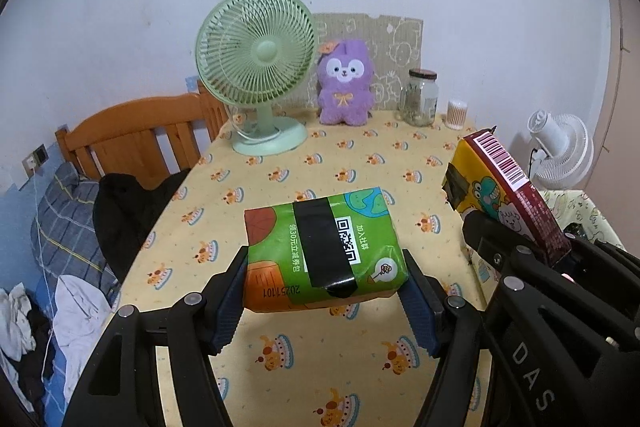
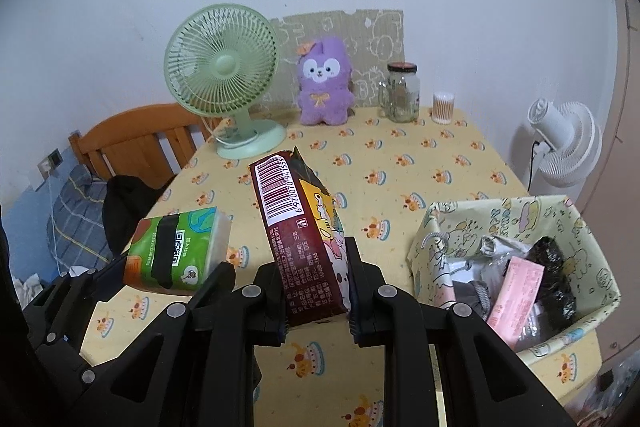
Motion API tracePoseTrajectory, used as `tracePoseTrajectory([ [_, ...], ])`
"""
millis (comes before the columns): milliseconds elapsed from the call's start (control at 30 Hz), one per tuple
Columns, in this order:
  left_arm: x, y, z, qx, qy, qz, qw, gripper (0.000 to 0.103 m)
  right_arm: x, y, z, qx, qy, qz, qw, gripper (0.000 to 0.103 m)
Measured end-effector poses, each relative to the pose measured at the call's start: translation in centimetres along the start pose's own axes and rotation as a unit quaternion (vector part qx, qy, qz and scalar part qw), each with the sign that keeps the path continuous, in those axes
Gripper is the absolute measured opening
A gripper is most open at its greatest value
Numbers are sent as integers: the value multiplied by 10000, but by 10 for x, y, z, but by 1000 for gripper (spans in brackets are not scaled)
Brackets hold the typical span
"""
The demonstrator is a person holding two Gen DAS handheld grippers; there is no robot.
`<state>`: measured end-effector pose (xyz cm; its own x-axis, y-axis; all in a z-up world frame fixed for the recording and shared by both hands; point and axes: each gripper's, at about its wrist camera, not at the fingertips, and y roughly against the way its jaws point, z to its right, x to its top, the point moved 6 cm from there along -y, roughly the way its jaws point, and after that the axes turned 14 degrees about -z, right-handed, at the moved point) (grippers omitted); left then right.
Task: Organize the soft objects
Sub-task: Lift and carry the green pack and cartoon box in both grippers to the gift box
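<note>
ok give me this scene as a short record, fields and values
left gripper: shut on green pack, held above table
right gripper: shut on red pack, tilted, barcode side up
basket: on the right table edge, already holds soft packets
back of table: green fan, purple plush, jar, swab tub
beyond table: white fan

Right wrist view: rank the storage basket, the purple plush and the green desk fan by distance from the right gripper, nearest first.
1. Storage basket, just right of the right gripper.
2. Green desk fan, back left.
3. Purple plush, back centre against the wall, slightly behind the fan's base.
</note>
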<state>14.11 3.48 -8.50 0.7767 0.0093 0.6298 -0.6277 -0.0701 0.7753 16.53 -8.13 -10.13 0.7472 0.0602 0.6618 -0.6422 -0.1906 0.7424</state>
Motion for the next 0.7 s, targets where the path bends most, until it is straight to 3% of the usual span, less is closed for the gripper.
tracePoseTrajectory([
  [700, 5, 55, 16, -89, -132, 597, 9981, 71, 5, 60, 5, -55, 156, 515, 9985, 25],
])
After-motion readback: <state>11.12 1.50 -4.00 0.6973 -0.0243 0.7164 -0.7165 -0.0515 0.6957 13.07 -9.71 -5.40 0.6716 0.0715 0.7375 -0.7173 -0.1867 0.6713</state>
